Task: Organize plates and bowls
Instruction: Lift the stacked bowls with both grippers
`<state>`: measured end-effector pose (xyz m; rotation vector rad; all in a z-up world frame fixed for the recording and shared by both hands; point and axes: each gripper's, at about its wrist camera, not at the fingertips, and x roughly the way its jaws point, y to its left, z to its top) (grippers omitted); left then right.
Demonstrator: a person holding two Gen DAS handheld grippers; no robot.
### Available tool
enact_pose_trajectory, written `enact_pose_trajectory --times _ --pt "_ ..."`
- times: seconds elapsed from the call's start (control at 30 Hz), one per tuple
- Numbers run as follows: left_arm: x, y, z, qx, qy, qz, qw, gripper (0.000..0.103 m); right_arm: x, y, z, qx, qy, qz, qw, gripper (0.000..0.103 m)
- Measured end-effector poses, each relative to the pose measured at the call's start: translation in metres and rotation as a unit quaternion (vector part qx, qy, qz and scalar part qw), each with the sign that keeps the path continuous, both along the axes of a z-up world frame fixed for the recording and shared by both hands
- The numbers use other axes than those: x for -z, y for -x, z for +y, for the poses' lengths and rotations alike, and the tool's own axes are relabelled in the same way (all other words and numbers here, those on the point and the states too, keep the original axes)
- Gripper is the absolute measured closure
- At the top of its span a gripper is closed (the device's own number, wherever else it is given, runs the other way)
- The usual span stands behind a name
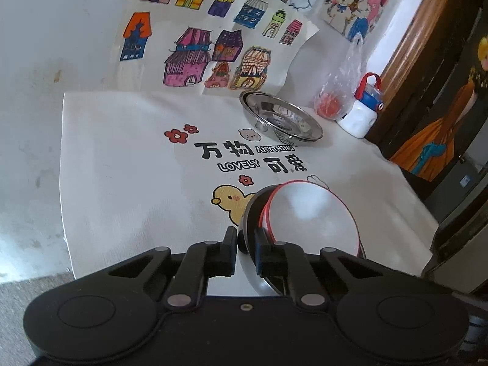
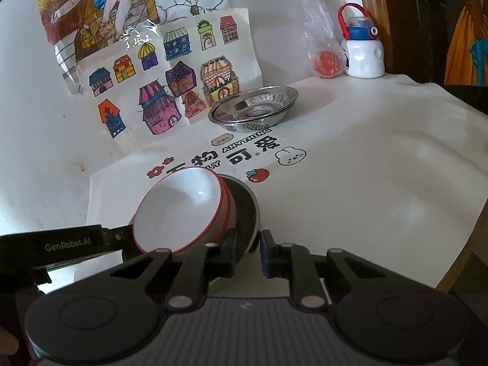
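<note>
Two claws are on one stack, and each camera gives me its own side of it. From the left wrist I see the left claw (image 1: 245, 244) clamped on the near rim of the steel bowl (image 1: 248, 213), one finger outside the wall and one inside. The red-rimmed white bowls (image 1: 314, 213) nested in it tilt toward the right of that frame. From the right wrist, the right claw (image 2: 248, 248) pinches the steel bowl's rim (image 2: 250, 210) on the opposite side, and there the white bowls (image 2: 180, 213) lean to the left, mouth facing me.

Only the right view shows both tools at once — the left claw's body (image 2: 67, 247) comes in from the left edge, against the white bowls' rim. Only the left view shows a duck print (image 1: 228, 202) on the cloth (image 1: 122, 167) just beside the stack; the right view shows a strawberry (image 2: 257, 175) and a rabbit (image 2: 289, 156) instead.

Both cameras catch the steel plates (image 1: 282, 119) stacked at the back of the bench, well apart from the bowls, in front of the house drawings (image 1: 198, 36). Farther right stand a plastic bag (image 2: 323, 42) with something red inside and a white bottle (image 2: 363, 48) — clearer from the right wrist. I cannot tell whether the bowl stack rests on the cloth or is lifted.
</note>
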<state>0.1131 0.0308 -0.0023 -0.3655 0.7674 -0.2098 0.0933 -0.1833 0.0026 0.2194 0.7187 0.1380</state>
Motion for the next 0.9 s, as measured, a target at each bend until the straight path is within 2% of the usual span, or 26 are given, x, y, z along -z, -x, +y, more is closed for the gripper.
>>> enact_pose_trajectory --times 0.9 --pt "-0.0017 0.0010 -0.0021 0.003 -0.011 -0.003 0.9999 0.093 0.0012 0.0042 -0.0045 0.016 -0.027 0.002 0.999 0.086"
